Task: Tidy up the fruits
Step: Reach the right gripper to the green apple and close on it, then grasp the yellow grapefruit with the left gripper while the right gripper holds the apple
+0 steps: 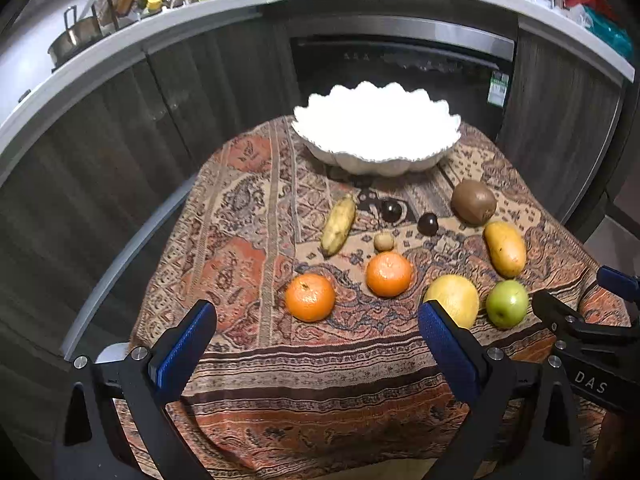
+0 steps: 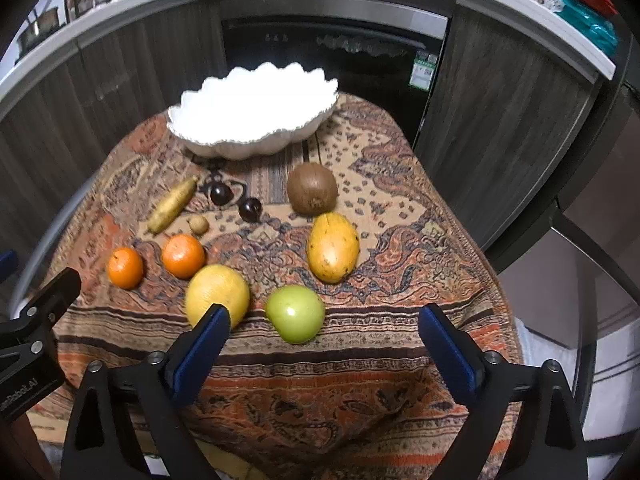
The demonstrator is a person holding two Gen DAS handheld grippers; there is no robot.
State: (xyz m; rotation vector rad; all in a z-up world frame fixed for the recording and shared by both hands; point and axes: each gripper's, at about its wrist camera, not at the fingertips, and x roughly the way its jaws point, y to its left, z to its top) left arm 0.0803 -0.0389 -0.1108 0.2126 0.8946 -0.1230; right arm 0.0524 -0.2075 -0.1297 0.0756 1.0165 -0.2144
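Observation:
A white scalloped bowl [image 1: 376, 128] [image 2: 252, 108] stands empty at the far side of the cloth-covered table. In front of it lie a small banana [image 1: 339, 225], two dark round fruits [image 1: 391, 211] [image 1: 427, 224], a kiwi [image 1: 473, 201], a mango [image 1: 505, 248], a small beige fruit [image 1: 384, 241], two oranges [image 1: 310, 297] [image 1: 388, 273], a yellow round fruit [image 1: 456, 298] and a green apple [image 1: 507, 303] [image 2: 295, 313]. My left gripper [image 1: 316, 336] is open and empty, near the front oranges. My right gripper [image 2: 324, 340] is open and empty, just before the apple.
The patterned cloth [image 1: 280, 380] hangs over the table's front edge. Dark cabinets and an oven [image 1: 400, 68] stand behind the table. A counter [image 1: 120, 52] above holds jars and a pot. The right gripper's body shows at the left wrist view's right edge [image 1: 580, 332].

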